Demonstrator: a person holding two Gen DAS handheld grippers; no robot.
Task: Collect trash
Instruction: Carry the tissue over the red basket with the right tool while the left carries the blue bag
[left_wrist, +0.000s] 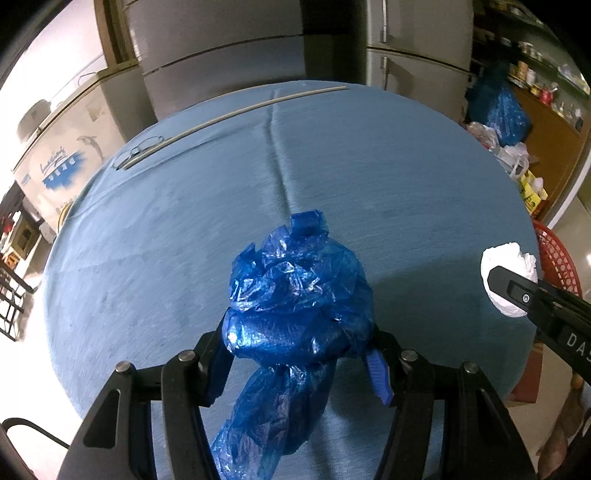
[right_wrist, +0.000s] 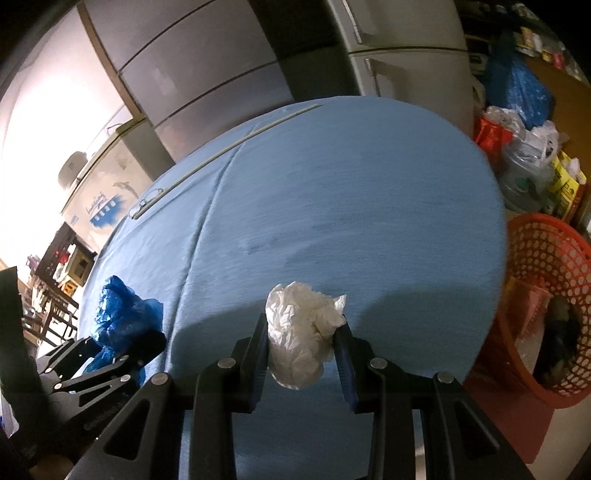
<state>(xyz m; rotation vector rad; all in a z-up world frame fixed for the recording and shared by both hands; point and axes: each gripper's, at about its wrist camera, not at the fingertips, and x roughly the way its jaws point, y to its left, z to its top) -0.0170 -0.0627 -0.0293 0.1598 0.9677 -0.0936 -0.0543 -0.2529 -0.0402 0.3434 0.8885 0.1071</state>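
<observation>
A crumpled blue plastic bag (left_wrist: 295, 295) hangs above the blue-covered table (left_wrist: 369, 166), and my left gripper (left_wrist: 299, 354) is shut on it, a tail of plastic trailing down between the fingers. In the right wrist view the same blue bag (right_wrist: 122, 314) and left gripper (right_wrist: 110, 354) show at the lower left. My right gripper (right_wrist: 303, 339) is shut on a crumpled white paper wad (right_wrist: 299, 332), held over the table (right_wrist: 351, 184) near its right edge. From the left wrist view the white wad (left_wrist: 506, 266) and right gripper (left_wrist: 517, 291) appear at the far right.
A red mesh basket (right_wrist: 546, 295) with some trash inside stands on the floor right of the table. Plastic bags and boxes (right_wrist: 524, 155) pile up behind it. A thin pale rod (left_wrist: 236, 110) and wire-rimmed glasses (left_wrist: 142, 149) lie at the table's far side. Grey cabinets (left_wrist: 221, 55) stand beyond.
</observation>
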